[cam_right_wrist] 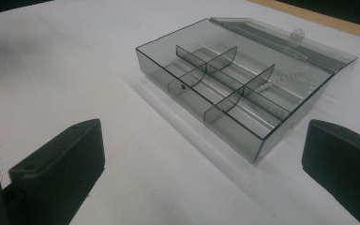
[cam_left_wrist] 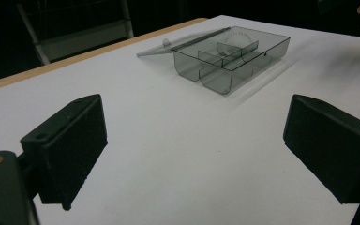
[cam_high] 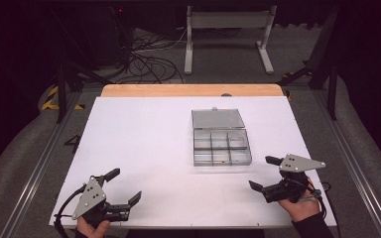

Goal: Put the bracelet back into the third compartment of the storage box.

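High view, open divided box (cam_high: 222,146), lid (cam_high: 217,118) flat

A white counter (cam_high: 144,148) with a wooden far edge (cam_high: 188,90) stands on grey floor (cam_high: 25,148); beyond it, tangled cables (cam_high: 146,62) and a pale metal stand (cam_high: 228,34) sit in darkness.

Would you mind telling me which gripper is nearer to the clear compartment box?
Right. The right gripper sits just off the box's near right corner, jaws open. The left gripper is farther away, at the table's near left, also open.
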Motion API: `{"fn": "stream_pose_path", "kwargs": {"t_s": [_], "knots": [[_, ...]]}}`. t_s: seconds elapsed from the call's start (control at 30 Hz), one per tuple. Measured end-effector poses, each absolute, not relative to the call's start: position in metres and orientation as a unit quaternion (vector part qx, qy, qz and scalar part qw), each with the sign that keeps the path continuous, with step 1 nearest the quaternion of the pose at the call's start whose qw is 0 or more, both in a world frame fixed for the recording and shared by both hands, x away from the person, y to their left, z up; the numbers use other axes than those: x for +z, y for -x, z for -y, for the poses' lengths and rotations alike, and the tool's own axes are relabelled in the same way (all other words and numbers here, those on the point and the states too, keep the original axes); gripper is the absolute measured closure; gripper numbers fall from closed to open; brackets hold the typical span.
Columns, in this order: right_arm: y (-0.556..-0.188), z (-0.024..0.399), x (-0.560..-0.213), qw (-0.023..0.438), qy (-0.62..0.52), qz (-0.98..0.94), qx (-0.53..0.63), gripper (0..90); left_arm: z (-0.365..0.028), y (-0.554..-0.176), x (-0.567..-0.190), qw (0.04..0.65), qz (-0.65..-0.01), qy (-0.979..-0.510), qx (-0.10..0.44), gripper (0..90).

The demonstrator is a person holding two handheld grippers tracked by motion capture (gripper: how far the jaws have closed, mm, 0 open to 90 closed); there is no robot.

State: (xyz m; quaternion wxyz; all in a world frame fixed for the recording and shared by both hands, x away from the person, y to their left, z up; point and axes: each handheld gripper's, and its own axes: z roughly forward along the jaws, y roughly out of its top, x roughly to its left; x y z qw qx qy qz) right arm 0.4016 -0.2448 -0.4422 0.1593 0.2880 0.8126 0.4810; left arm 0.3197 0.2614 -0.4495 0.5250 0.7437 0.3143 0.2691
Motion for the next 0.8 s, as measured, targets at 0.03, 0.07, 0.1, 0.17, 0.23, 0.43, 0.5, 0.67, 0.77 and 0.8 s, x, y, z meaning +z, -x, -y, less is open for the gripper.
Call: {"fn": "stream_pose_path", "kwargs": {"t_s": [0.03, 0.07, 0.1, 0.17, 0.23, 0.43, 0.5, 0.67, 0.77, 0.8], "knots": [[-0.401, 0.245, -0.444, 0.156, -0.289, -0.812, 0.483, 0.1, -0.261, -0.32, -0.45, 0.525, -0.314, -0.744, 0.269, 7.1], [-0.401, 0.245, -0.446, 0.154, -0.29, -0.812, 0.482, 0.1, -0.261, -0.32, -0.45, 0.525, -0.314, -0.744, 0.269, 7.1], [-0.401, 0.246, -0.447, 0.153, -0.291, -0.813, 0.481, 0.1, -0.261, -0.32, -0.45, 0.525, -0.314, -0.744, 0.268, 7.1], [-0.4, 0.246, -0.451, 0.149, -0.293, -0.815, 0.478, 0.1, -0.261, -0.32, -0.45, 0.525, -0.314, -0.744, 0.269, 7.1], [-0.4, 0.246, -0.454, 0.145, -0.295, -0.816, 0.475, 0.1, -0.261, -0.32, -0.45, 0.525, -0.313, -0.745, 0.269, 7.1], [-0.398, 0.247, -0.463, 0.138, -0.301, -0.821, 0.466, 0.0, -0.261, -0.32, -0.449, 0.524, -0.313, -0.746, 0.269, 7.1], [-0.397, 0.248, -0.466, 0.137, -0.301, -0.821, 0.466, 0.0, -0.261, -0.32, -0.449, 0.524, -0.313, -0.746, 0.268, 7.1], [-0.395, 0.248, -0.474, 0.132, -0.306, -0.826, 0.454, 0.0, -0.262, -0.32, -0.449, 0.523, -0.31, -0.747, 0.269, 7.1], [-0.393, 0.247, -0.478, 0.131, -0.305, -0.833, 0.443, 0.0, -0.262, -0.32, -0.449, 0.523, -0.308, -0.747, 0.271, 7.2], [-0.392, 0.247, -0.48, 0.13, -0.305, -0.834, 0.441, 0.0, -0.262, -0.32, -0.449, 0.523, -0.309, -0.747, 0.271, 7.2]]}}
